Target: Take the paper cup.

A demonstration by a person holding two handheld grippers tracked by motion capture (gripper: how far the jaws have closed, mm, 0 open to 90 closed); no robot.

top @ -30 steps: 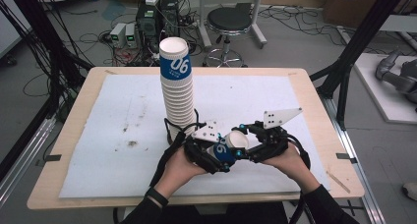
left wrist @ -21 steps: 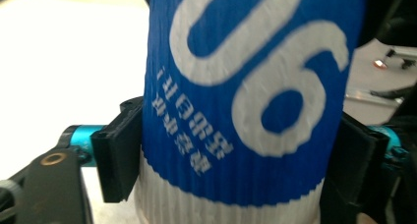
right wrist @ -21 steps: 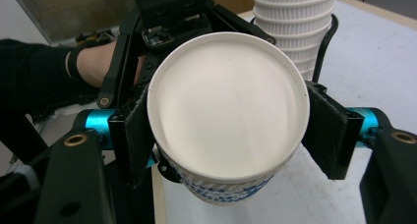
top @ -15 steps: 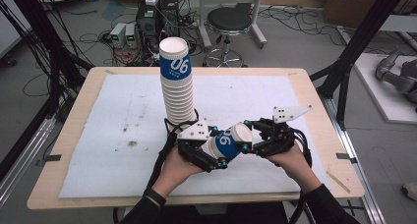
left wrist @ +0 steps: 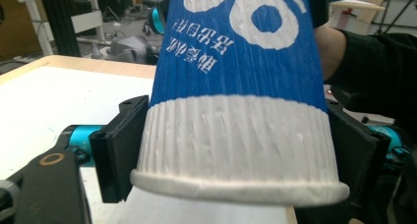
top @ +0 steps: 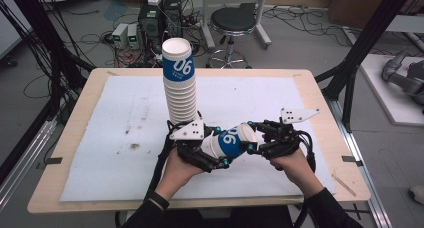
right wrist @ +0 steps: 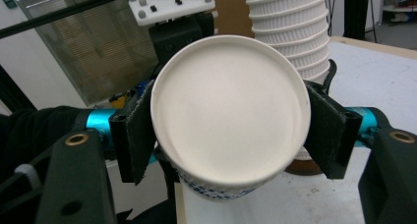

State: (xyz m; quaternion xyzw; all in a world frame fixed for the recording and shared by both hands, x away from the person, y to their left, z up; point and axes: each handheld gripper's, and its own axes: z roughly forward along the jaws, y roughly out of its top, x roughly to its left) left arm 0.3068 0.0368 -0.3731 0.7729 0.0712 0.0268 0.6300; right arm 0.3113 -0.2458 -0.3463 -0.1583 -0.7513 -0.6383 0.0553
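One cup stack [top: 179, 88] (upright) just behind held cup [top: 231, 140].

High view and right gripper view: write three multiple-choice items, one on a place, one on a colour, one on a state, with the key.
1. Where does the stack of cups stand?
A. On the white mat, beyond the hands
B. On the round stool
C. On the floor

2. What colour is the printed band on the cup held sideways?
A. Red
B. Blue
C. Green

3. How is the right gripper?
A. Open, clear of the cup
B. Shut on the cup
C. Shut on nothing

Key:
1 A: the stack of cups stands upright on the white mat, farther from the person than the hands.
2 B: the cup bears a blue band with white print.
3 B: in the right gripper view, the right gripper has both pads pressed against the cup's sides.
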